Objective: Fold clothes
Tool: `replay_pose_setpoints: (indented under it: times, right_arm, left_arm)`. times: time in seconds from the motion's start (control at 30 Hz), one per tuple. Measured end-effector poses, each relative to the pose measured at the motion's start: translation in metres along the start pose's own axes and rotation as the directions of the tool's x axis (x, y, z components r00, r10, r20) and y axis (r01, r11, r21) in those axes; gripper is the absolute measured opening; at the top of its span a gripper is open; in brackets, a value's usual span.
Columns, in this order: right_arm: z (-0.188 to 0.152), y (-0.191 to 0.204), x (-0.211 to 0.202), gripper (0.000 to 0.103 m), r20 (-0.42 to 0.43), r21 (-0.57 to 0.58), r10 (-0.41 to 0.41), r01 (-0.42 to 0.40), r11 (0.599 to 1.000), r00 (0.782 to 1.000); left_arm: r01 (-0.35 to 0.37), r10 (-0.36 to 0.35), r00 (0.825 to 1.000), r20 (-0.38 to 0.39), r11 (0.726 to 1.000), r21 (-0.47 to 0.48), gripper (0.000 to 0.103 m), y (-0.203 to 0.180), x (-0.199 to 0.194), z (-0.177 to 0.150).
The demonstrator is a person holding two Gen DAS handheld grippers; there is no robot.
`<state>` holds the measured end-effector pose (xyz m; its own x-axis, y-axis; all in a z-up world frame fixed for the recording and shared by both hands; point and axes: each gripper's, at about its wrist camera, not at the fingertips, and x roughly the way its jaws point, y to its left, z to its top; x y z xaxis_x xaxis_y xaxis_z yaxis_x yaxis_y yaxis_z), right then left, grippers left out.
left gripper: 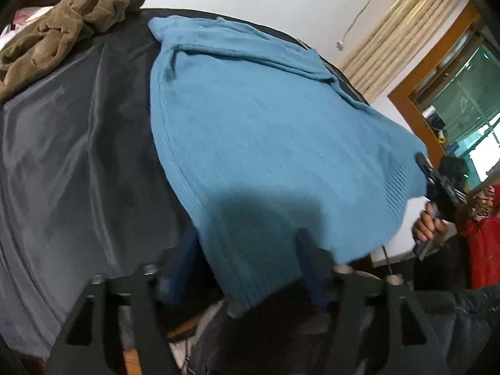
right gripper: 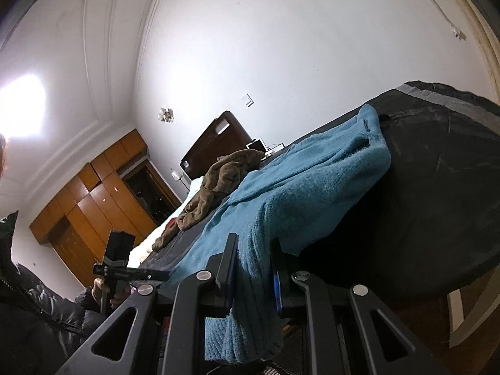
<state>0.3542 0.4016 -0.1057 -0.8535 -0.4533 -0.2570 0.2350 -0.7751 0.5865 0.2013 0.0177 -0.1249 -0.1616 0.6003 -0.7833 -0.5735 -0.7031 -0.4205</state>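
Sweater point(left gripper: 265, 143) hem hangs between both tongs point(left gripper: 247, 262) point(right gripper: 253, 250), seemingly gripped.

sweaters: 1 blue sweater point(left gripper: 265, 131) | brown garments: 1 brown garment point(left gripper: 62, 25) | grippers: 2, left gripper point(left gripper: 247, 268), right gripper point(right gripper: 253, 250) | wardrobes: 1 wardrobe point(right gripper: 93, 200)

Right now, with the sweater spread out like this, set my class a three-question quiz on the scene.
1. True or false: the blue sweater lies on a dark sheet.
2. Which garment sits bunched at the far end: A) brown B) red C) white?
3. What does the right gripper have between its fingers?

Key: 1 true; 2 A; 3 the sweater's hem.
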Motion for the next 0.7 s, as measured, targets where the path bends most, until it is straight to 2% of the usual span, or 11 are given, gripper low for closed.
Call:
replay_pose_setpoints:
  times: [0.1, 0.2, 0.43, 0.5, 0.57, 0.7]
  right_arm:
    - [-0.002, -0.003, 0.000, 0.020, -0.004, 0.003, -0.025, 0.025, 1.000, 1.000]
    - [-0.004, -0.006, 0.003, 0.020, -0.015, 0.010, -0.030, 0.030, 1.000, 0.999]
    - [-0.006, -0.004, 0.006, 0.020, -0.025, -0.007, -0.060, 0.060, 0.998, 0.998]
    - [-0.007, -0.003, 0.008, 0.020, -0.030, -0.015, -0.067, 0.067, 0.998, 0.997]
    - [-0.009, -0.002, 0.010, 0.020, -0.037, -0.024, -0.074, 0.074, 0.997, 0.997]
    - [-0.009, -0.001, 0.011, 0.020, -0.038, -0.032, -0.083, 0.082, 0.996, 0.996]
  left_arm:
    - [0.028, -0.027, 0.999, -0.031, 0.999, 0.041, 0.079, -0.007, -0.002, -0.010]
    - [0.025, -0.017, 0.998, -0.062, 0.993, 0.119, 0.079, -0.019, -0.003, -0.022]
    - [0.101, -0.075, 0.982, -0.172, 0.985, 0.143, 0.079, -0.017, 0.004, -0.043]
    - [0.086, -0.065, 0.985, -0.157, 0.988, 0.129, 0.079, -0.010, 0.008, -0.047]
    - [0.069, -0.060, 0.993, -0.103, 0.994, 0.080, 0.079, 0.003, 0.010, -0.045]
    - [0.128, -0.129, 0.990, -0.055, 0.992, -0.017, 0.080, 0.018, 0.022, -0.046]
